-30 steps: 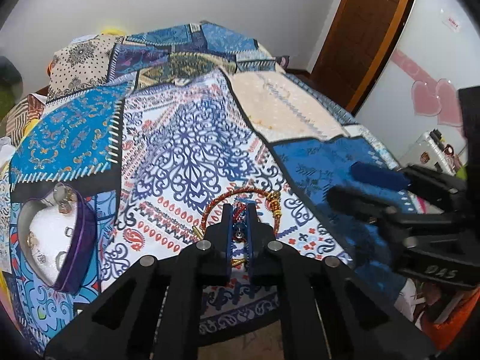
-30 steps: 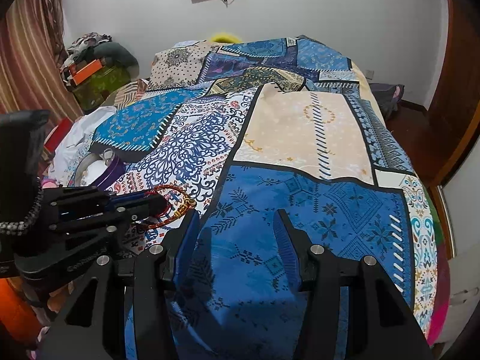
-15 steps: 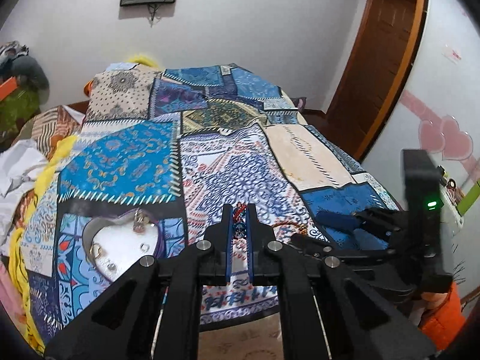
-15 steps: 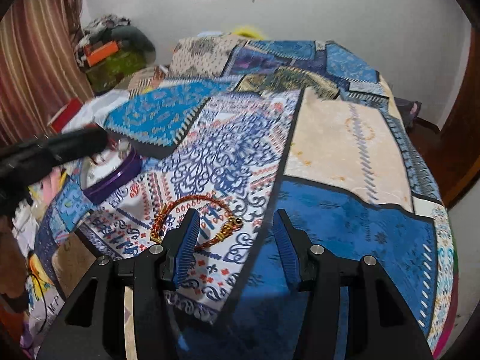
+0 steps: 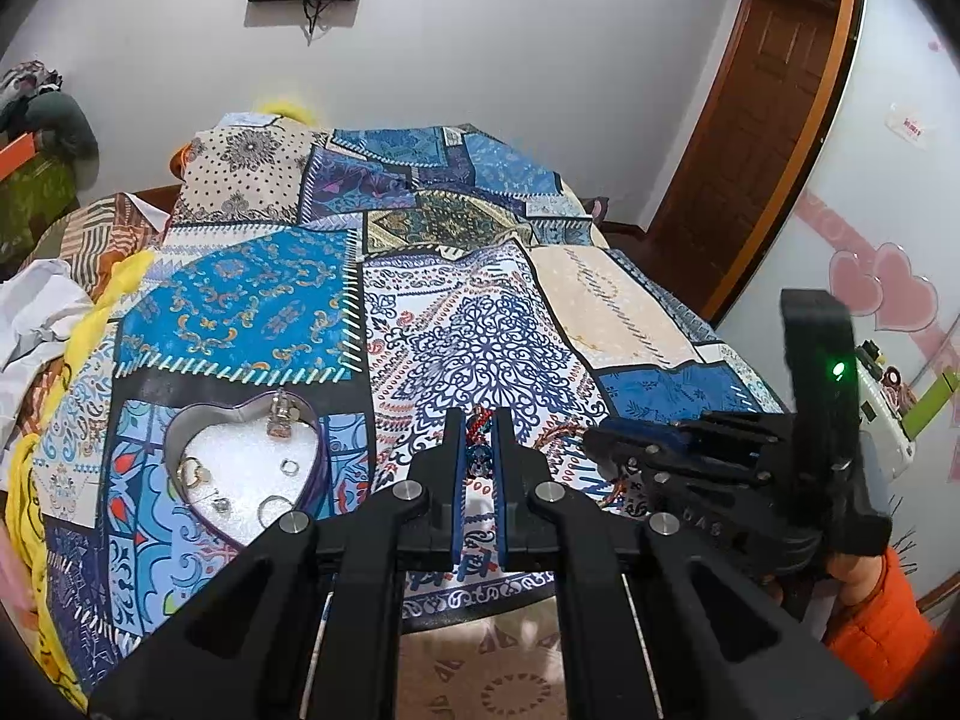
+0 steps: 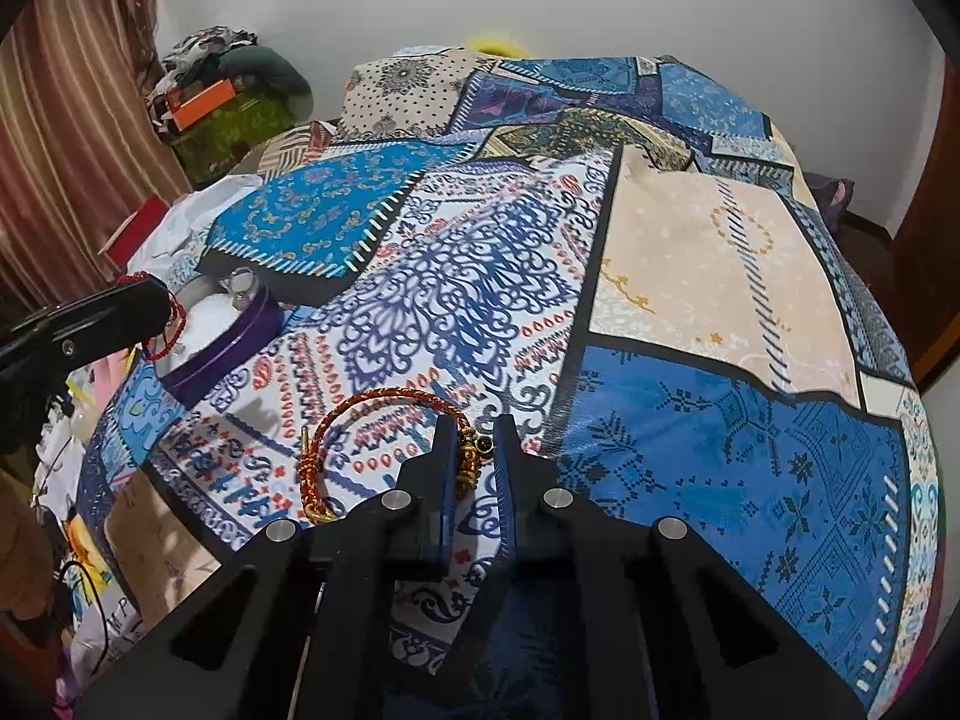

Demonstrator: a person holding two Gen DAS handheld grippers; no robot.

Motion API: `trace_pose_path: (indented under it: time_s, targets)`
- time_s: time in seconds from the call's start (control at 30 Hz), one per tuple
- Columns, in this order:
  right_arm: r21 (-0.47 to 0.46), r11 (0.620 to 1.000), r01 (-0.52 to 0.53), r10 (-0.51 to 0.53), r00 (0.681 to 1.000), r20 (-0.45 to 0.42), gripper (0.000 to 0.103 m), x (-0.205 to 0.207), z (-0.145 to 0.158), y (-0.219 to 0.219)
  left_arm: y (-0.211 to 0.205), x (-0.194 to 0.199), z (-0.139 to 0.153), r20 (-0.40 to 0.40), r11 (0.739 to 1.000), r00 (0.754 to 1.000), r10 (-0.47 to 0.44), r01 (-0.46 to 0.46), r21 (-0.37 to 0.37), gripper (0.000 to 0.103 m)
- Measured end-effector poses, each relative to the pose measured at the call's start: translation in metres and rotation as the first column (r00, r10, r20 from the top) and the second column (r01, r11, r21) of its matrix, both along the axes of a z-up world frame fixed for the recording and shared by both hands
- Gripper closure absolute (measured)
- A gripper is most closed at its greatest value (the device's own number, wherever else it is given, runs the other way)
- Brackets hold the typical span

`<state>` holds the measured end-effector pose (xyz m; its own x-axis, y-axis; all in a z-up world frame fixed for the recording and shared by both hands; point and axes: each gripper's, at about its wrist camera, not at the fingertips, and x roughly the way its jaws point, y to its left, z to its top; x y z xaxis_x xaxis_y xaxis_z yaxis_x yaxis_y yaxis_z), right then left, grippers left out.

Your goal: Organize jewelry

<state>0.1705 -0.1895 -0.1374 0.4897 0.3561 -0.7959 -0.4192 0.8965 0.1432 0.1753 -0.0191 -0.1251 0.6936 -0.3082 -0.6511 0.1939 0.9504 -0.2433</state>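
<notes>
A patchwork bedspread (image 6: pixel 708 252) covers the bed. The left claw (image 5: pixel 478 420) pinches a red bracelet (image 5: pixel 480 427) (beside the heart-shaped tin (image 5: pixel 180 426)); the right claw (image 6: pixel 474 429), narrowly parted, straddles a braided bangle (image 6: pixel 384 399).

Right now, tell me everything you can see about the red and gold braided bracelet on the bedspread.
The red and gold braided bracelet is a woven cord bent into an open loop, lying flat on the patterned bedspread. One end carries gold ring beads and a dark round bead; the other ends in gold knotting and a short gold bar. The right gripper has its jaws nearly closed around the beaded end. Whether they already pinch it is unclear.
</notes>
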Motion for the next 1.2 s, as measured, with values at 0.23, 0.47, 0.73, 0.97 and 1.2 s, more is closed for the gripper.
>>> trace_pose_path:
  time_s: [0.23,0.47,0.73,0.97,1.2]
  targets:
    - [0.019,1.000,-0.013,0.011,0.995,0.100,0.093,-0.007,0.041,0.011,0.020,-0.014,0.013,0.035,0.999,0.999,0.034,-0.034,-0.012,0.097]
    - [0.033,0.999,-0.043,0.037,0.984,0.174,0.093,-0.014,0.071,0.034,0.044,-0.030,0.028,0.083,0.997,0.994,0.075,-0.075,-0.005,0.097]
    - [0.047,0.994,-0.099,0.087,0.973,0.216,0.093,-0.014,0.084,0.074,0.080,-0.046,0.034,0.109,0.990,0.984,0.139,-0.140,-0.005,0.097]
    - [0.050,0.985,-0.164,0.150,0.964,0.218,0.093,-0.010,0.082,0.118,0.112,-0.052,0.029,0.102,0.978,0.973,0.206,-0.207,-0.004,0.097]
    - [0.035,0.978,-0.203,0.194,0.965,0.178,0.093,0.002,0.063,0.151,0.131,-0.049,0.019,0.085,0.968,0.964,0.252,-0.252,-0.015,0.097]
